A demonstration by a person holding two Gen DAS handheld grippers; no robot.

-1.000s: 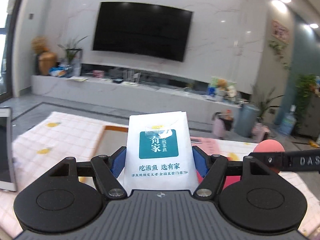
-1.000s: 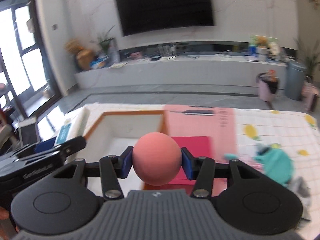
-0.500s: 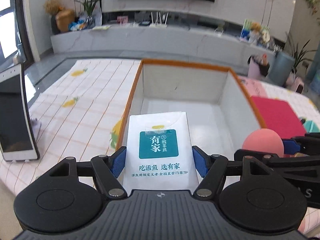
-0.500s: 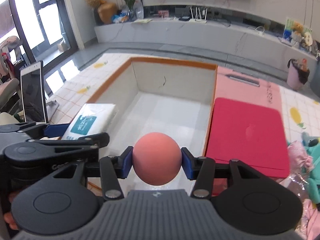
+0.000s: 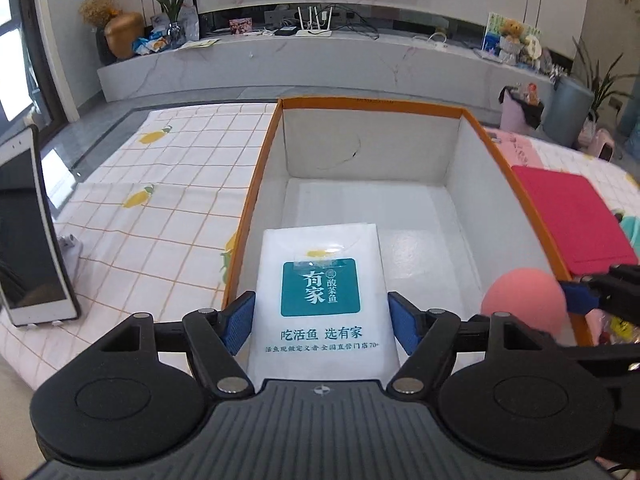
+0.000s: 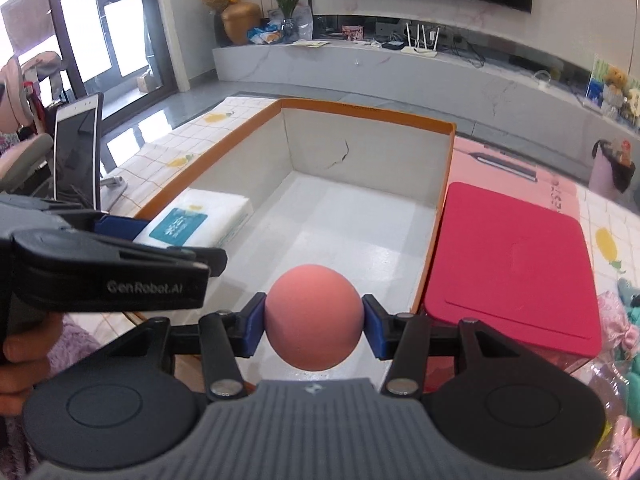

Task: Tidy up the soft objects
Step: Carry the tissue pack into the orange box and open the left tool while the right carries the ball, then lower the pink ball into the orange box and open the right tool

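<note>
My left gripper (image 5: 320,322) is shut on a white tissue pack (image 5: 320,300) with a teal label, held over the near left part of the orange-rimmed white box (image 5: 372,104). My right gripper (image 6: 314,322) is shut on a pink foam ball (image 6: 314,316), held over the box's (image 6: 360,110) near end. The ball also shows at the right of the left wrist view (image 5: 524,300), and the tissue pack at the left of the right wrist view (image 6: 196,220). The box floor looks bare.
A red lid (image 6: 512,264) lies right of the box on a pink mat. A tablet (image 5: 28,236) stands on the chequered tablecloth at the left. Teal and pink soft items (image 6: 624,320) lie at the far right.
Both grippers have tilted down and moved forward over the box, each keeping hold of its object; the view went from the TV wall to the box interior.
</note>
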